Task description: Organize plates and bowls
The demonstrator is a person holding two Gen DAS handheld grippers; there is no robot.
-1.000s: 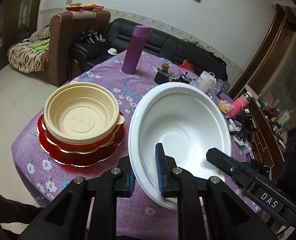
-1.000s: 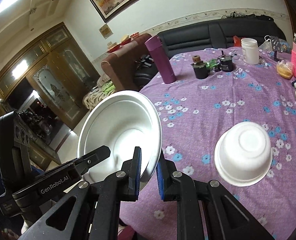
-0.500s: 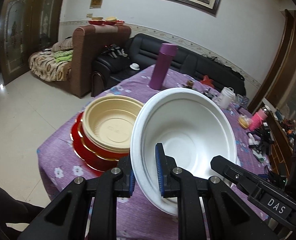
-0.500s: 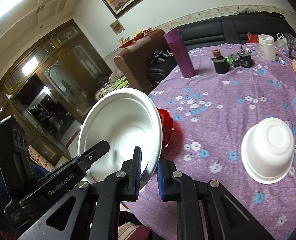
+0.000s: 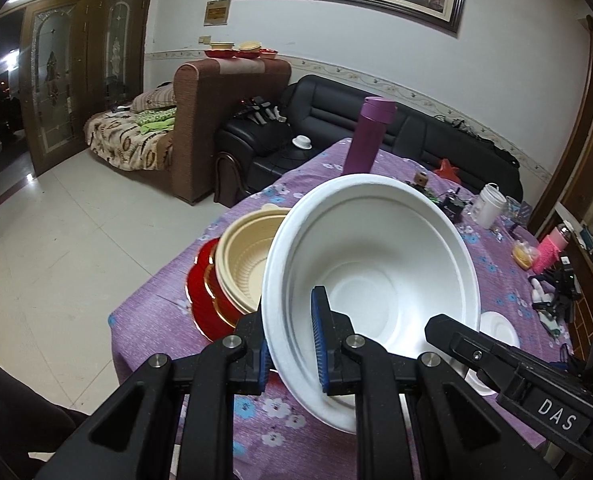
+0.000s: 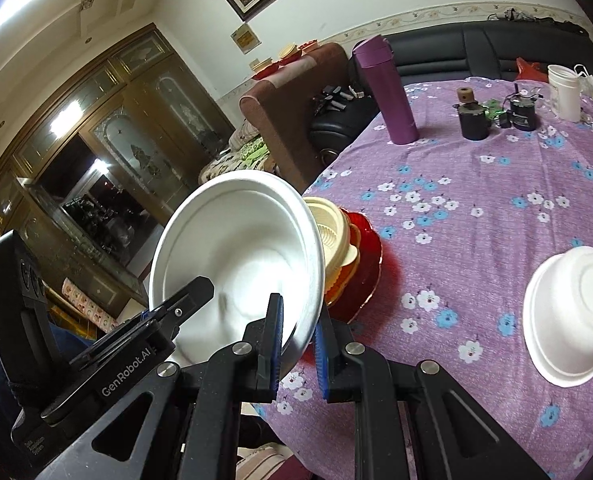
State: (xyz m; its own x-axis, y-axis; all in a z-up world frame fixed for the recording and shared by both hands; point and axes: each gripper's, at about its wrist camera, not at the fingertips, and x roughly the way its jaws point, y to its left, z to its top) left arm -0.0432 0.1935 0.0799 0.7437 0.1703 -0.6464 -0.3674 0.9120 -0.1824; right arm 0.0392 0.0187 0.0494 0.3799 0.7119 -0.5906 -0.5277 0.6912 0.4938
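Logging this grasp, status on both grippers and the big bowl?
Left gripper and right gripper both shut on large white bowl, opposite rims. Bowl tilted, off the table, beside tan bowl on red plate. Nothing in the way.

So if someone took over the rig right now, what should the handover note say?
Left gripper: shut on the rim of the large white bowl, held tilted above the table.
Right gripper: shut on the opposite rim.
Beige bowl already sits on the red plate near the table edge.
Small white bowl lies upside down on the tablecloth, untouched.
Left to do: probably set the large bowl onto the stack, then collect the small one.
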